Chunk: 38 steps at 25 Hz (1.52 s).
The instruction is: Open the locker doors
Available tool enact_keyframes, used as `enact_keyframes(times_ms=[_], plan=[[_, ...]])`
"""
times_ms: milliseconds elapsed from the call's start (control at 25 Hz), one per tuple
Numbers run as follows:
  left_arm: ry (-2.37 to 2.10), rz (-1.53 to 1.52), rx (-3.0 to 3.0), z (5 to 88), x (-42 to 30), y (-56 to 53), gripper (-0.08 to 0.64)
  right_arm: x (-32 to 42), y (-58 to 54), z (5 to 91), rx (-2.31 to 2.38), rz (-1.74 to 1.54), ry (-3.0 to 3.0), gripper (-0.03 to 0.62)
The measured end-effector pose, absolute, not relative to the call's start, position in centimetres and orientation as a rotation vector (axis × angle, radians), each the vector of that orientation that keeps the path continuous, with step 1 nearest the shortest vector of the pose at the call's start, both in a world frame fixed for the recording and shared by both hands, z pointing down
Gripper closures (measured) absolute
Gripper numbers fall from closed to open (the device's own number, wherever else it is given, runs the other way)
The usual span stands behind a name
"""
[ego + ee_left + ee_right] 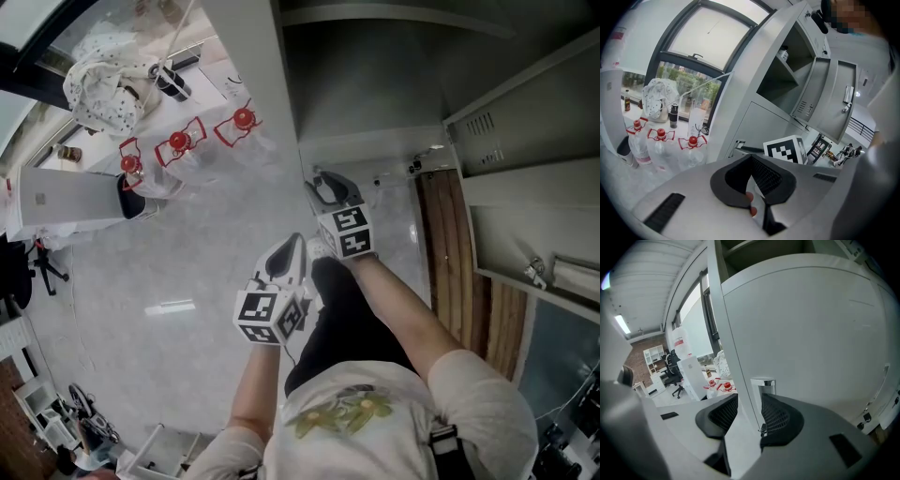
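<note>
Head view: we see left gripper [286, 255] and right gripper [326, 190] over bare floor [187, 281], right one at the edge of the closed locker door [375, 84], open doors [525, 131] at right, bottles [178, 145] well left. Left gripper view: jaws pressed together, empty; open compartment [787, 75] above that door. Right gripper view alone shows spread jaws straddling the door edge, handle [762, 386] just beside one pad.

Three red-capped bottles [178, 142] are standing in a row on the pale marble floor [141, 309] below a window [708, 33], a spotted cloth [103, 89] is lying heaped behind them beside a dark can [172, 82], and a white box [66, 197] is sitting nearby.
</note>
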<state>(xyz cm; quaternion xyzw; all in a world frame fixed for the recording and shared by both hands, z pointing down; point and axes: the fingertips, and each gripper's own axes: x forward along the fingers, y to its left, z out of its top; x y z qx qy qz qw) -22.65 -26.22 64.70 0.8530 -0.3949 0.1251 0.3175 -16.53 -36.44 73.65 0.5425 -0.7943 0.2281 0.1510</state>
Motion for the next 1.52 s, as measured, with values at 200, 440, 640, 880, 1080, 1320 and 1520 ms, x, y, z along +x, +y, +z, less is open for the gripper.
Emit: enact_keyframes(times_ms=[200,440,640,880,1080,1320,1520], plan=[[-1.046,0.329,2.234,65.1,-22.8,-26.4,0.531,-16.6,-37.1,74.5,1.552,0.682,-2.268,0.442],[-1.052,0.332,2.232,65.3,-23.2,-26.7,0.531,-16.7,-37.9,75.1,1.548,0.683,-2.264,0.442],[-1.046,0.334,2.228,65.5,-23.0,-26.6,0.531,-16.7,-38.4,75.4,1.539,0.657,-2.268,0.442],[-1.031,0.348,2.228,65.8,-22.8,-26.1,0.531,-16.8,-38.7,75.6,1.525,0.666,-2.266,0.442],[-1.034,0.349,2.232,65.6,-23.1,-26.2,0.531,-17.1,-38.4,75.5,1.539,0.7,-2.259,0.442],[-1.041,0.353,2.23,65.6,-23.6,-26.1,0.531,-17.1,-37.6,75.5,1.59,0.714,-2.235,0.442],[-1.035,0.363,2.233,65.8,-23.5,-25.5,0.531,-17.0,-36.6,75.5,1.63,0.733,-2.2,0.442]])
